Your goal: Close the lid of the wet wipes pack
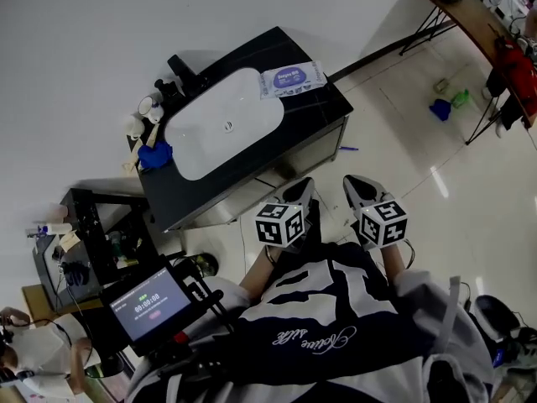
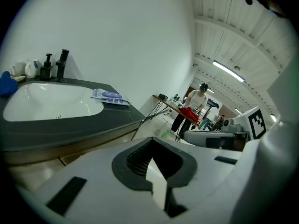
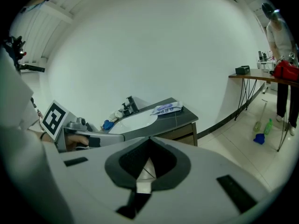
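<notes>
Black stone-look bench (image 1: pixel 325 107) with a white oval basin (image 1: pixel 222 124) set into it stands well ahead of both tools, seen from above. The wet wipes pack (image 1: pixel 292 79) lies flat on the bench's far right corner, beyond the basin and ahead and slightly left of the left tool (image 1: pixel 299 188). It is pale with a blue label (the lid is too small to tell whether it is up or down).

The left tool and the right tool (image 1: pixel 358 186) are held side by side, close to the person's chest, over the pale tiled floor and well apart from the bench. Each carries a cube with square markers.

In the left gripper view, the left tool (image 2: pixel 154 171) is clenched, jaws together with nothing between them. The wet wipes pack (image 2: pixel 110 96) sits ahead and to the left, past the rim of the basin. A black tap (image 2: pixel 62 64) and a blue cloth (image 2: pixel 5 83) lie further left.

In the right gripper view, the right tool (image 3: pixel 147 169) is likewise clenched and empty, with only floor showing through the hollow. The wet wipes pack (image 3: pixel 167 108) lies ahead, just above the tool's tip, on the bench's near right corner.

Behind and left of the left tool, a small lit screen (image 1: pixel 151 303) sits on a dark rig.
</notes>
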